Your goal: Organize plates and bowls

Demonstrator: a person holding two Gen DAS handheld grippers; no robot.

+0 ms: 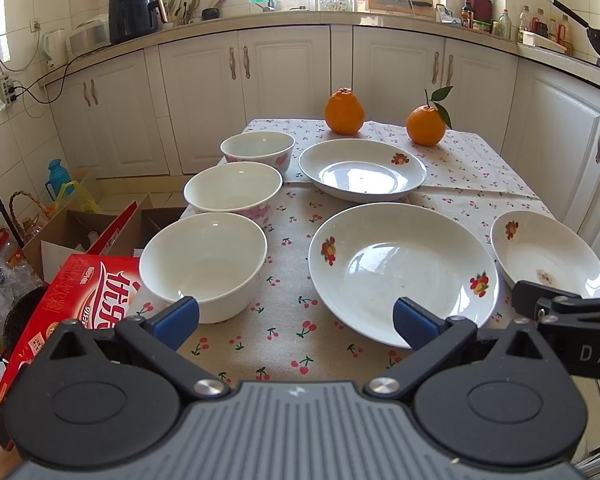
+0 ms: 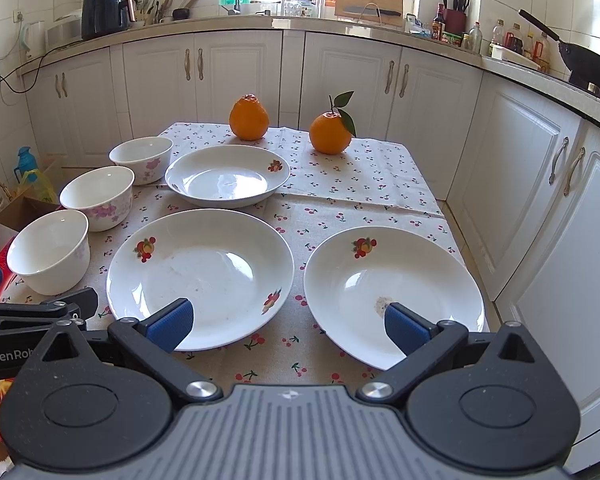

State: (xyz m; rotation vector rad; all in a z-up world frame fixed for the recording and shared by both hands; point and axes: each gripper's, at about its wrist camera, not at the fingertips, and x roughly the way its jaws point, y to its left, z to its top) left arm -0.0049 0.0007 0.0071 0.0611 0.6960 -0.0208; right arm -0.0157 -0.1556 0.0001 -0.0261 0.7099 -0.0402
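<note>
Both grippers, left (image 1: 296,320) and right (image 2: 288,320), fingers spread, empty. Bowls (image 1: 204,264) lined left, plates (image 2: 200,276) right on surface: unstacked, likely awaiting nesting.

A home kitchen: white cabinets (image 2: 236,68) are running behind the table (image 2: 360,184), their counter carrying an air fryer (image 2: 104,10) and knife block (image 2: 454,16).

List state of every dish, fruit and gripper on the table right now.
left gripper: open, empty
right gripper: open, empty
three bowls: upright, empty, unstacked, in a row
near plate: flat, empty
right plate: flat, small stain inside
far plate: flat, empty
two oranges: upright, untouched
</note>
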